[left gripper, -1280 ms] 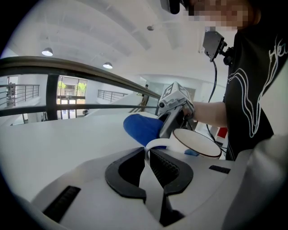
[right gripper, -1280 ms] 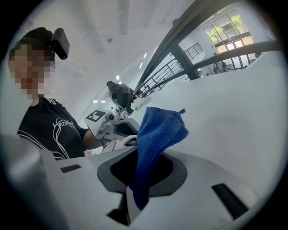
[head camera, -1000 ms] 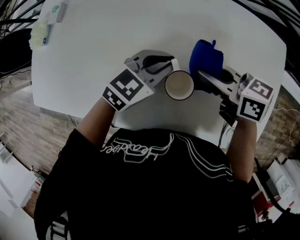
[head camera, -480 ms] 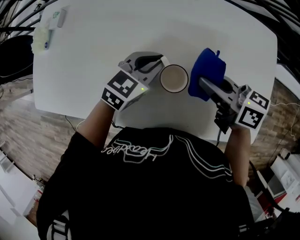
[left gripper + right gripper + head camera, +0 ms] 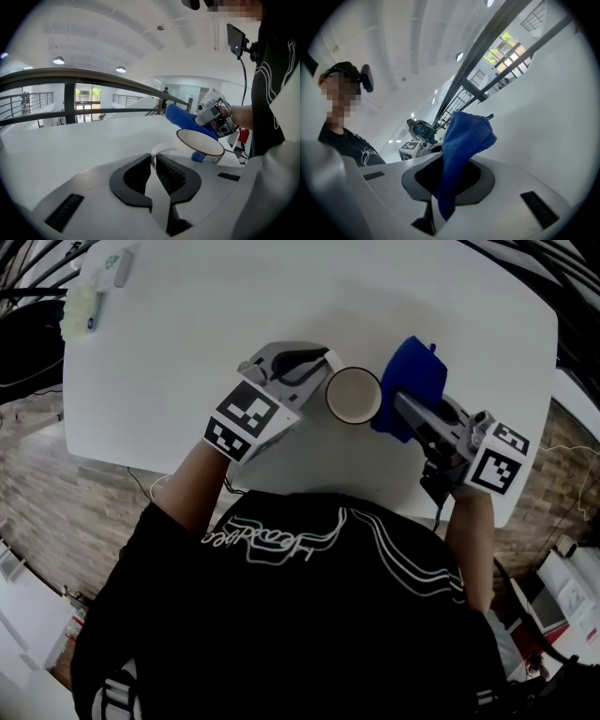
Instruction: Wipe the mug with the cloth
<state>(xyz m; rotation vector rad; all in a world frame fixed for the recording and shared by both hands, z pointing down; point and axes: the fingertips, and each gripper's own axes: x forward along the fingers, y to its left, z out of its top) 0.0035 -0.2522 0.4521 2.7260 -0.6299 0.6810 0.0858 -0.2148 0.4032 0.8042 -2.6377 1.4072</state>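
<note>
A white mug (image 5: 353,396) with a dark rim sits over the middle of the white table (image 5: 187,352), its opening facing up. My left gripper (image 5: 327,365) is shut on the mug's handle (image 5: 157,152), and the mug's bowl (image 5: 202,146) lies just beyond the jaws. A blue cloth (image 5: 413,382) presses against the mug's right side, with my right gripper (image 5: 398,407) shut on it. In the right gripper view the cloth (image 5: 461,140) stands up out of the closed jaws and hides the mug. I cannot tell whether the mug rests on the table.
A pale yellow object and a small white item (image 5: 84,298) lie at the table's far left corner. Dark cables (image 5: 28,277) run past the far edges. The table's near edge (image 5: 328,491) is close to the person's body; wood floor shows on both sides.
The mug, held by the left gripper, has shifted slightly away from the body. The cloth in the right gripper has slid from behind the mug to its right side.
</note>
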